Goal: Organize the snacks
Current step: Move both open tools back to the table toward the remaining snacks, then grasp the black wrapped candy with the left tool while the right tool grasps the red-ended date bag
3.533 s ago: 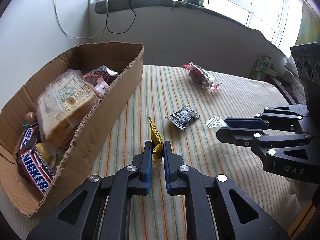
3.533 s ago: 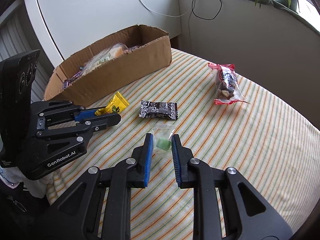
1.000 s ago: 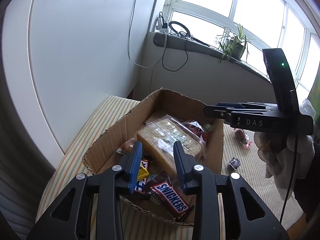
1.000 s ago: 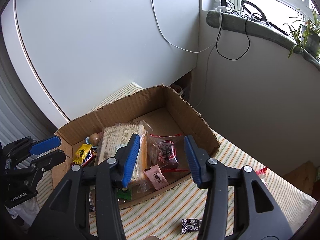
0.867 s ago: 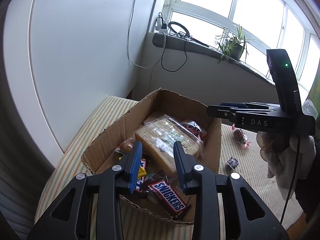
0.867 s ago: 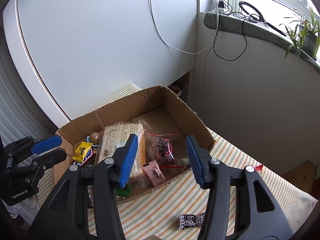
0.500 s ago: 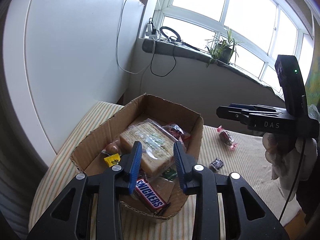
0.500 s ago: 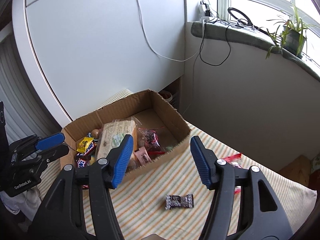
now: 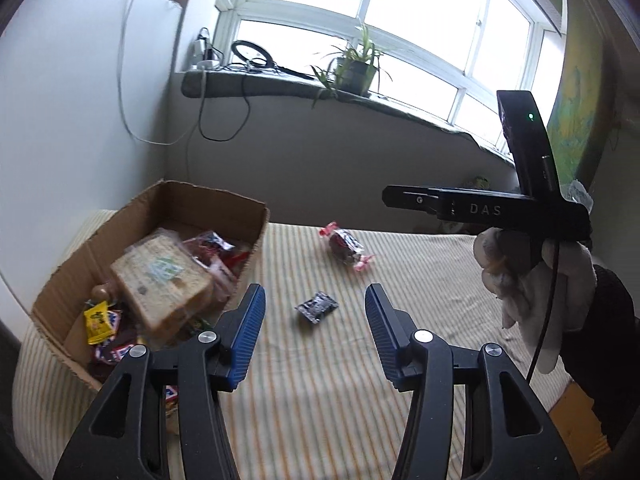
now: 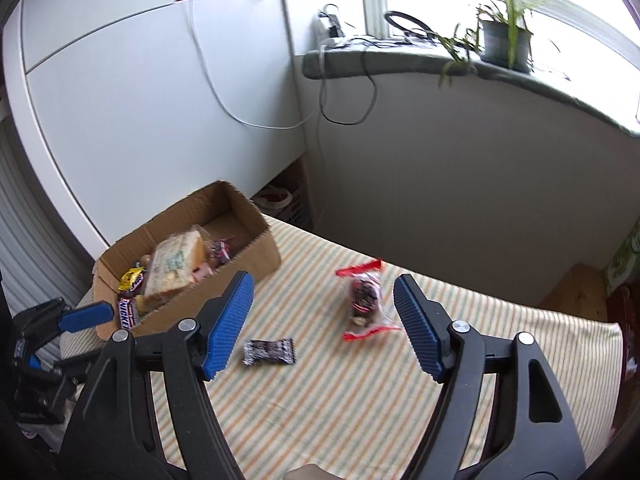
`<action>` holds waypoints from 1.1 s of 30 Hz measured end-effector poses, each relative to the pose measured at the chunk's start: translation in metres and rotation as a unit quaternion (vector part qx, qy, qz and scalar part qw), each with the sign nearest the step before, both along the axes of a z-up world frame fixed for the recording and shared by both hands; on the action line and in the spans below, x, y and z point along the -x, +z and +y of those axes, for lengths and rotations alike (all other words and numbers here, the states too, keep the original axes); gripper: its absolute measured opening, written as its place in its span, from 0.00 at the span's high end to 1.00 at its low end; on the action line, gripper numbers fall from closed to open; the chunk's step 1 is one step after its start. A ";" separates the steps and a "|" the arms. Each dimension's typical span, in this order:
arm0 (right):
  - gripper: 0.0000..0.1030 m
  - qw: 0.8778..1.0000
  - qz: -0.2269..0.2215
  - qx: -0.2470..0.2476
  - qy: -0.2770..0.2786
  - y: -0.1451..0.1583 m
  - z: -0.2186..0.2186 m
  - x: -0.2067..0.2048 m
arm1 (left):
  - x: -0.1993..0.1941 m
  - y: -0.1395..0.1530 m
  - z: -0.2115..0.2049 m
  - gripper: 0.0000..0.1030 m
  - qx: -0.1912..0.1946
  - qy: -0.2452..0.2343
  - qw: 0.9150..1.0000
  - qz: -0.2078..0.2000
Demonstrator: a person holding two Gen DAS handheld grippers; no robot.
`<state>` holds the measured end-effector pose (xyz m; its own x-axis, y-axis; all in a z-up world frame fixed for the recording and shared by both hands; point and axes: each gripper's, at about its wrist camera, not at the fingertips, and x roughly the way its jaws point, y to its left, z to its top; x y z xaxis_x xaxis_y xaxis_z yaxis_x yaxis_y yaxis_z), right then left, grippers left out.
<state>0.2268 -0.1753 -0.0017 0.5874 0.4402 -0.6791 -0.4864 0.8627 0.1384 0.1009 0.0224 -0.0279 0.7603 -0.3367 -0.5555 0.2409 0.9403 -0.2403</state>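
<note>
A cardboard box (image 9: 256,216) (image 10: 260,252) at the left of the striped table holds a wrapped bread pack (image 9: 164,276), a yellow candy (image 9: 97,320) and chocolate bars. A small black wrapper (image 9: 317,306) (image 10: 269,351) and a clear red-edged bag of dark snacks (image 9: 345,245) (image 10: 364,300) lie on the cloth. My left gripper (image 9: 314,320) hovers over the black wrapper, its jaws opening with nothing between them. My right gripper (image 10: 322,320) is high over the cloth, jaws opening and empty; in the left wrist view it is a black bar at the right held by a gloved hand (image 9: 532,280).
A white wall stands behind the box. A grey sill (image 10: 400,60) carries cables, a ring light and a potted plant (image 10: 504,36). The striped tablecloth (image 9: 400,280) runs right to the table's edge, with wooden floor (image 10: 576,288) beyond.
Both grippers have drawn back from above the box and swung right over the cloth, and both sets of jaws have spread wider. The yellow candy and green candy now lie in the box.
</note>
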 end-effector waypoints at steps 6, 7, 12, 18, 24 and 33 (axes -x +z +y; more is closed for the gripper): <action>0.27 1.000 0.017 -0.007 -0.010 -0.022 -0.021 -0.014 | -0.023 -0.024 -0.041 0.50 -0.020 -0.043 0.998 0.029; 0.27 1.000 0.019 -0.011 -0.007 -0.025 -0.022 -0.017 | -0.028 -0.028 -0.046 0.50 -0.025 -0.047 0.998 0.035; 0.27 0.999 0.035 -0.016 0.004 -0.044 -0.022 -0.031 | -0.056 -0.047 -0.058 0.50 -0.041 -0.040 0.997 0.061; 0.27 0.998 0.051 -0.027 0.007 -0.065 -0.021 -0.046 | -0.082 -0.072 -0.061 0.50 -0.062 -0.022 0.994 0.087; 0.27 0.998 0.058 -0.029 0.012 -0.079 -0.013 -0.058 | -0.094 -0.085 -0.060 0.50 -0.068 -0.019 0.992 0.106; 0.27 0.998 0.053 0.017 0.021 -0.094 0.013 -0.073 | -0.090 -0.087 -0.070 0.58 -0.096 -0.029 0.989 0.109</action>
